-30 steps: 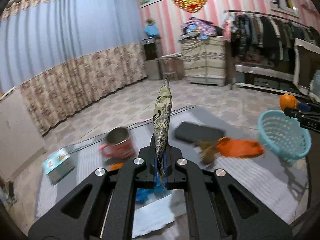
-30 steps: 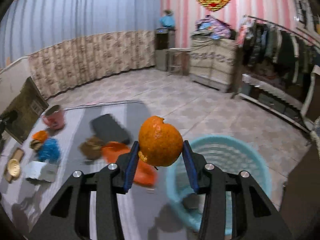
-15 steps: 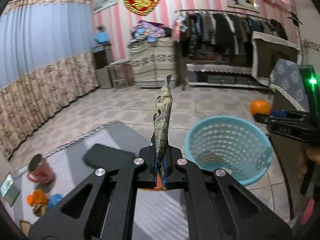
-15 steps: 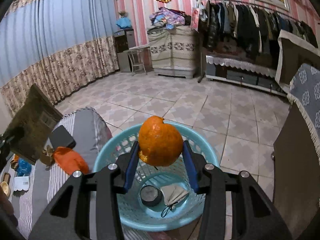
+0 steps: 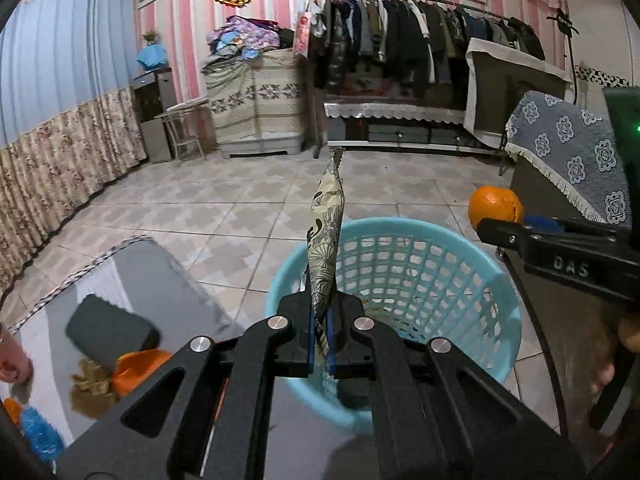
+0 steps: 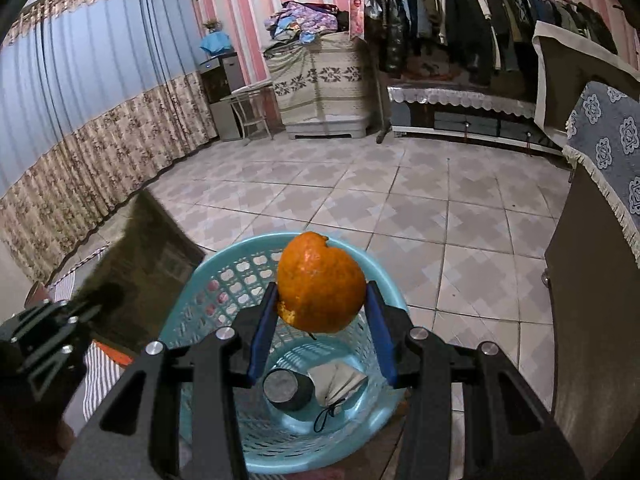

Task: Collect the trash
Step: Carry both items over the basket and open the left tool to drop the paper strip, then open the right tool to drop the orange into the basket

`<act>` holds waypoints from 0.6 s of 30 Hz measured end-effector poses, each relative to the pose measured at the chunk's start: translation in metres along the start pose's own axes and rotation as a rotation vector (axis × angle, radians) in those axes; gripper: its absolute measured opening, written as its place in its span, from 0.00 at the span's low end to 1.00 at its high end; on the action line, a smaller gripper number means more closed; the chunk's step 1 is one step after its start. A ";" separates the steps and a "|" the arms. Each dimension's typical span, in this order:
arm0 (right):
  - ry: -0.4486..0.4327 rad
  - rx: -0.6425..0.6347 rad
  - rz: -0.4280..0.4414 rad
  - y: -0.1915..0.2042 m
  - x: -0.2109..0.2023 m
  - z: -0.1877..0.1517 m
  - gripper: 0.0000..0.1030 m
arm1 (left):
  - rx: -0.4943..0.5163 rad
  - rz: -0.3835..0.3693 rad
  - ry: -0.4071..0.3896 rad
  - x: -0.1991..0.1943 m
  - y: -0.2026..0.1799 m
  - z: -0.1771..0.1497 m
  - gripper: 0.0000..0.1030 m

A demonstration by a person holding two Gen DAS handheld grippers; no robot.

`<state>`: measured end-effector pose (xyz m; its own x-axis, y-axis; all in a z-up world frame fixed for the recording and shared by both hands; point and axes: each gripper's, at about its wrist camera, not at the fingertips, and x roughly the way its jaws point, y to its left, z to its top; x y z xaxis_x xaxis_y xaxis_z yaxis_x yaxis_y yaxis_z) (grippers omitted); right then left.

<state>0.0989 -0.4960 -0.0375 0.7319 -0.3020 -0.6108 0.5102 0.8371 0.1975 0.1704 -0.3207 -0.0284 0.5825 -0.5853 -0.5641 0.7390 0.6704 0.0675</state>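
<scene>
My left gripper (image 5: 320, 332) is shut on a patterned snack wrapper (image 5: 326, 236) that stands upright, just at the near rim of the light blue basket (image 5: 420, 272). My right gripper (image 6: 320, 320) is shut on an orange peel (image 6: 320, 284) and holds it above the basket (image 6: 200, 304). The peel also shows in the left wrist view (image 5: 494, 206) beyond the basket's right rim. Inside the basket lie a dark round can (image 6: 286, 388) and a grey face mask (image 6: 338, 384).
On the striped table cloth (image 5: 120, 276) at the left lie a black case (image 5: 108, 332), an orange bag (image 5: 136, 368), a brown scrap (image 5: 90, 384) and a blue scrap (image 5: 40, 436). A dark cabinet with a blue cloth (image 6: 600, 280) stands right of the basket. Tiled floor (image 6: 400, 200) lies beyond.
Both grippers have swung right from over the table toward the basket. The peel now hangs above the basket and the wrapper is at its near rim.
</scene>
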 end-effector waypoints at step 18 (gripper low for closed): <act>0.093 0.019 -0.008 0.011 0.042 -0.010 0.42 | -0.130 0.198 -0.060 -0.017 0.047 -0.002 0.89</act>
<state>0.1304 -0.4946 -0.0688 0.6833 -0.2639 -0.6808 0.5246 0.8260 0.2064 0.1945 -0.2787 -0.0175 0.7334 -0.4601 -0.5005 0.5609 0.8255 0.0630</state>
